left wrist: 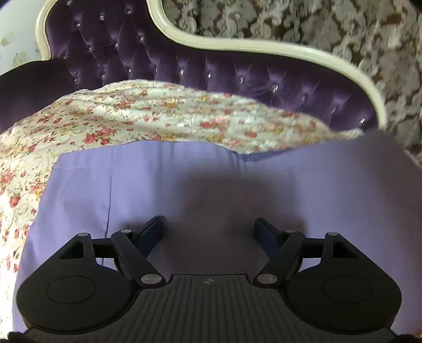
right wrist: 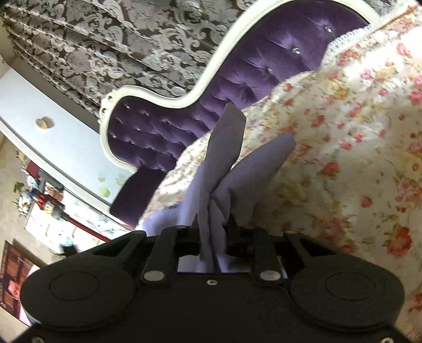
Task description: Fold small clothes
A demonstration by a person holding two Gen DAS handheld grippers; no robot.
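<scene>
A lavender garment (left wrist: 211, 184) lies spread flat on the floral bedspread (left wrist: 118, 116). My left gripper (left wrist: 209, 229) is open just above the cloth, its fingers (left wrist: 154, 229) wide apart with nothing between them. In the right wrist view my right gripper (right wrist: 213, 224) is shut on a bunched part of the lavender garment (right wrist: 224, 163), whose folds stick up past the fingers above the floral bedspread (right wrist: 356, 158).
A purple tufted headboard (left wrist: 237, 76) with a cream frame stands behind the bed; it also shows in the right wrist view (right wrist: 163, 126). Patterned damask wallpaper (left wrist: 316, 23) is behind it. Shelves with clutter (right wrist: 47, 200) stand at the far left of the right wrist view.
</scene>
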